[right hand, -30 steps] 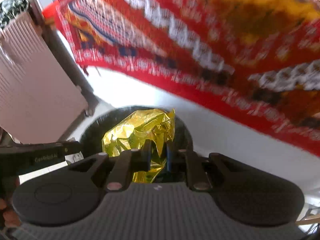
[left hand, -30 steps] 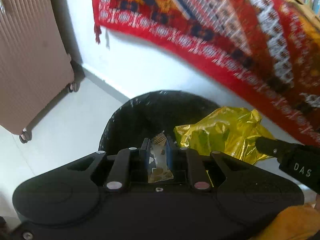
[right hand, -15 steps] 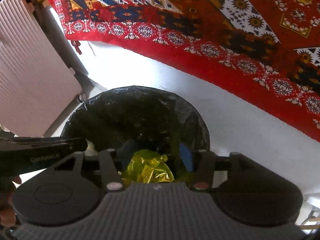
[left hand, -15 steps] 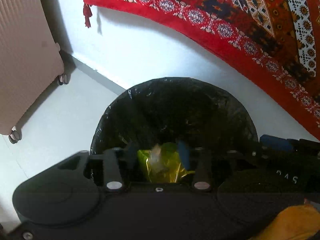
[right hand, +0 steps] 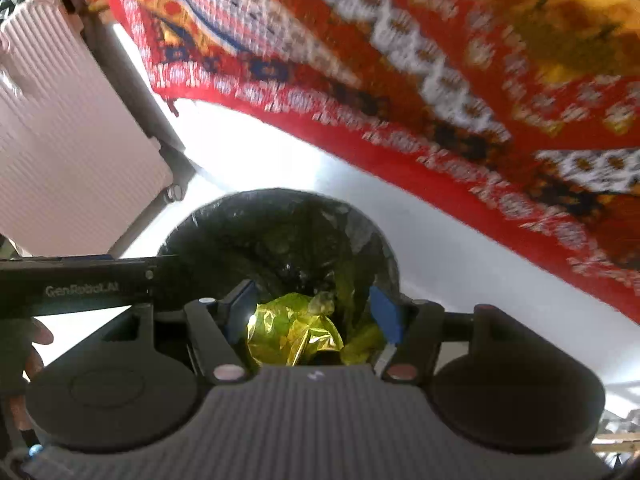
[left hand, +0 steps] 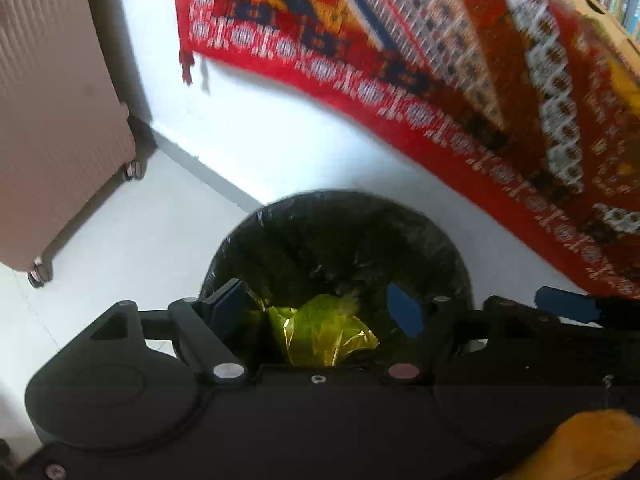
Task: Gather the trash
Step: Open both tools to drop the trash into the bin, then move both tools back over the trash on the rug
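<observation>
A red patterned woven rug (left hand: 460, 80) hangs across the white wall, filling the top of both wrist views, with a ribbed beige wheeled suitcase (left hand: 52, 120) standing on the pale floor to its left. Below them sits a round bin lined with a black plastic bag (left hand: 340, 236), its mouth directly under both tools. Deep inside the bin lies a crumpled gold-yellow foil wrapper (right hand: 294, 334), with a smaller pale scrap (right hand: 322, 300) resting on top of it, too blurred to identify.

The left gripper (left hand: 316, 314) hangs over the bin with its blue-padded jaws opening, nothing pinched between them; the wrapper seen through the gap lies well below in the liner. The right gripper (right hand: 314, 312) hangs beside it, its jaws likewise opening and empty, the same foil visible beneath. A person's fingers (right hand: 28, 356) show at the left edge of the right wrist view, holding the other tool's handle.

Judging by the load in the bin and the empty tongs, this drop looks complete. Whether more litter waits elsewhere cannot be told from here, as neither view shows anything lying on the floor around the bin.
</observation>
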The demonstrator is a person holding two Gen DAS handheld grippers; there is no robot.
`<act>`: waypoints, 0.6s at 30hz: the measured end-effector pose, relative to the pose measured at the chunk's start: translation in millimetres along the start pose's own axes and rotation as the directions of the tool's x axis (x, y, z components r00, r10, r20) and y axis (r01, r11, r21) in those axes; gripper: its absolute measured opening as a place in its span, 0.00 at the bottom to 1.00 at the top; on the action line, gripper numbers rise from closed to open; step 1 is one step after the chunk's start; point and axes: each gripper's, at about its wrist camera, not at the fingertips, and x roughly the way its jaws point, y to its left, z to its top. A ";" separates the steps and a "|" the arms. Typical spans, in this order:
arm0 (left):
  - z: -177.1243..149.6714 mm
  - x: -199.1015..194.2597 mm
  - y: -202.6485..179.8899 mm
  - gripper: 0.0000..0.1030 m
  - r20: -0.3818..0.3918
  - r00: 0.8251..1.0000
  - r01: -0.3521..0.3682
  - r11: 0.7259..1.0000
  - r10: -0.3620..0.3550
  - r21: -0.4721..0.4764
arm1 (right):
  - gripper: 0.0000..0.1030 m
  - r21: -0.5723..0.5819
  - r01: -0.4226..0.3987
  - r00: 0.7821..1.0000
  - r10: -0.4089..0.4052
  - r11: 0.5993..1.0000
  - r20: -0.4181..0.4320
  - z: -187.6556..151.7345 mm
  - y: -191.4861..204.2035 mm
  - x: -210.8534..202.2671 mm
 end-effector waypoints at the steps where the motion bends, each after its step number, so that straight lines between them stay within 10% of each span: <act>1: 4.6 -8.0 -1.6 0.75 0.008 1.000 0.002 1.000 -0.003 0.004 | 0.73 0.006 0.008 1.000 -0.008 1.000 0.015 5.4 -1.3 -11.9; 18: 173.6 -161.6 -65.2 0.80 0.197 0.970 0.116 0.984 -0.142 0.138 | 0.78 0.220 0.170 0.929 -0.230 0.961 0.288 140.6 -37.9 -174.6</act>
